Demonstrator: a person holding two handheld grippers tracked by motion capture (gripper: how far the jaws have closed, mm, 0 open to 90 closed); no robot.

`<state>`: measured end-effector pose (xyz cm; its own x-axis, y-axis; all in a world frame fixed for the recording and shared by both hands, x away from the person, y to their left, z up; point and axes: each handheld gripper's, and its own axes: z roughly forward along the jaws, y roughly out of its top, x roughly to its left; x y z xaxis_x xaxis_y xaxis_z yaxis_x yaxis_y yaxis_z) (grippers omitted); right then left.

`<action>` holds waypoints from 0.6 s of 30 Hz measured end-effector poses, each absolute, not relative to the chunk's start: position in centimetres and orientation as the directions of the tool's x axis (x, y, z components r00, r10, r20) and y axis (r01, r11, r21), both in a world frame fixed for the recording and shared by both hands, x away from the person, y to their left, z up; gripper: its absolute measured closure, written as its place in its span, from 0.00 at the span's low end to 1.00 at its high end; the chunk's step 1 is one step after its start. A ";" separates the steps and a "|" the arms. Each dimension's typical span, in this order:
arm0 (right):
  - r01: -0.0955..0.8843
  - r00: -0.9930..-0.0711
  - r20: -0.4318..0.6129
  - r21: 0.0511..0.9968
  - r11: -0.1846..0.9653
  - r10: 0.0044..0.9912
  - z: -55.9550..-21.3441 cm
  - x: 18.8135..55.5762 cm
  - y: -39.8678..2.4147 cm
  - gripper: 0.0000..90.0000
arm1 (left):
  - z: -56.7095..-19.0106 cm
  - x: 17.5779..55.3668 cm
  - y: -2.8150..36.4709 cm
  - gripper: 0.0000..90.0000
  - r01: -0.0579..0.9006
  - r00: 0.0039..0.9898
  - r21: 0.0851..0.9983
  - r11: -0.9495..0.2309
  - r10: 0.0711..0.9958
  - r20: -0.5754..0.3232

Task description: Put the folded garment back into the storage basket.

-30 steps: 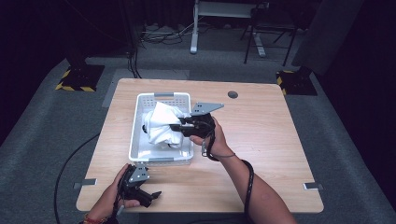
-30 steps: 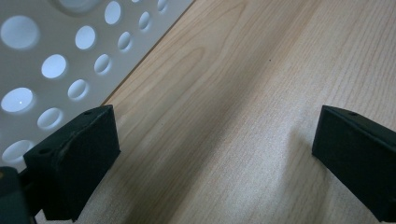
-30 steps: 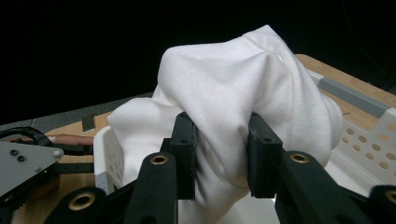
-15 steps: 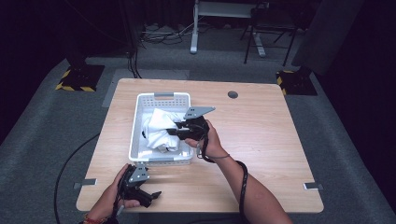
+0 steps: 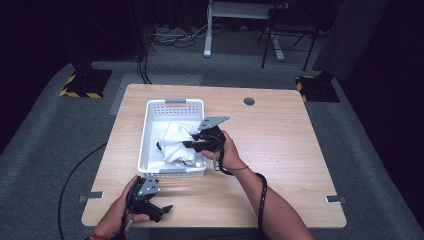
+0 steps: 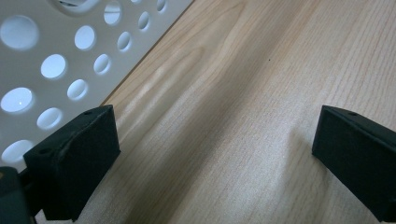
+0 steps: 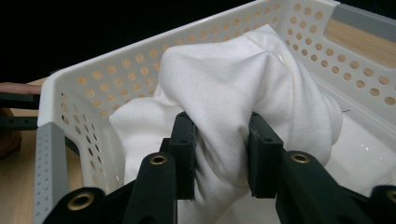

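A fold of the white cloth [image 7: 243,93] is pinched between the jaws of the right gripper [image 7: 219,154], inside the perforated white basket [image 5: 150,120]. The left gripper [image 6: 210,154] is held spread and empty over the wooden table [image 6: 243,93], just beside the basket's wall. Release is judged to be what is left.

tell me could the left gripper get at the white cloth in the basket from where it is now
Probably yes. The left gripper rests open on the table beside the basket; only the low wall stands between, and the open top leaves the white cloth reachable from above.
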<state>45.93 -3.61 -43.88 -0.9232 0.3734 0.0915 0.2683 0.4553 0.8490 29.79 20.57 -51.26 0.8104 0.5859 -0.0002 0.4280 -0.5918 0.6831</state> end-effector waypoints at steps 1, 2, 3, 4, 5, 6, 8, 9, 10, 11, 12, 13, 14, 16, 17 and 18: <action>0.270 -0.923 0.091 0.846 0.461 0.374 -43.9 45.9 -3.6 0.76 | -51.3 29.8 20.6 0.01 0.428 0.810 0.683 -0.592 0.586 0.000; 0.269 -0.925 0.089 0.840 0.471 0.369 -44.0 46.0 -3.7 0.76 | -51.3 29.8 20.6 0.01 0.428 0.810 0.683 -0.592 0.586 0.000; 0.267 -0.926 0.087 0.839 0.475 0.366 -44.1 46.0 -3.8 0.76 | -51.2 29.8 20.6 0.01 0.427 0.811 0.682 -0.593 0.585 0.001; 0.269 -0.926 0.087 0.835 0.480 0.367 -44.1 46.0 -3.8 0.76 | -51.3 29.8 20.6 0.01 0.427 0.811 0.683 -0.593 0.585 0.002; 0.269 -0.926 0.084 0.832 0.486 0.368 -44.2 46.1 -3.9 0.76 | -51.3 29.8 20.6 0.01 0.427 0.811 0.683 -0.593 0.586 0.002; 0.269 -0.927 0.084 0.828 0.492 0.366 -44.2 46.1 -4.0 0.76 | -51.3 29.8 20.6 0.01 0.427 0.810 0.683 -0.592 0.586 0.002; 0.274 -0.926 0.085 0.822 0.499 0.367 -44.4 46.2 -4.2 0.76 | -51.3 29.8 20.6 0.01 0.426 0.811 0.683 -0.593 0.585 0.002; 0.276 -0.926 0.085 0.818 0.504 0.369 -44.4 46.3 -4.2 0.76 | -51.3 29.8 20.6 0.01 0.427 0.811 0.683 -0.593 0.586 0.002; 0.278 -0.925 0.083 0.816 0.508 0.372 -44.5 46.3 -4.3 0.75 | -51.3 29.8 20.6 0.01 0.427 0.810 0.683 -0.593 0.586 0.002; 0.279 -0.925 0.085 0.814 0.510 0.371 -44.5 46.3 -4.4 0.75 | -51.3 29.8 20.6 0.01 0.426 0.811 0.683 -0.593 0.585 0.002; 0.278 -0.927 0.085 0.811 0.515 0.367 -44.6 46.4 -4.4 0.75 | -51.3 29.8 20.6 0.01 0.426 0.810 0.683 -0.593 0.586 0.002; 0.276 -0.927 0.080 0.807 0.522 0.368 -44.7 46.4 -4.5 0.74 | -51.3 29.8 20.6 0.01 0.426 0.811 0.683 -0.593 0.586 0.002; 0.277 -0.926 0.076 0.803 0.528 0.370 -44.7 46.4 -4.5 0.73 | -51.3 29.8 20.6 0.01 0.426 0.811 0.683 -0.593 0.586 0.002; 0.279 -0.925 0.076 0.800 0.531 0.372 -44.9 46.5 -4.7 0.70 | -51.3 29.8 20.6 0.01 0.427 0.810 0.684 -0.591 0.586 0.000; 0.283 -0.925 0.079 0.796 0.535 0.372 -45.0 46.5 -4.8 0.69 | -51.3 29.8 20.6 0.01 0.428 0.810 0.684 -0.591 0.586 0.000; 0.278 -0.927 0.075 0.797 0.536 0.368 -45.0 46.5 -4.9 0.68 | -51.3 29.8 20.6 0.01 0.428 0.810 0.684 -0.591 0.586 0.000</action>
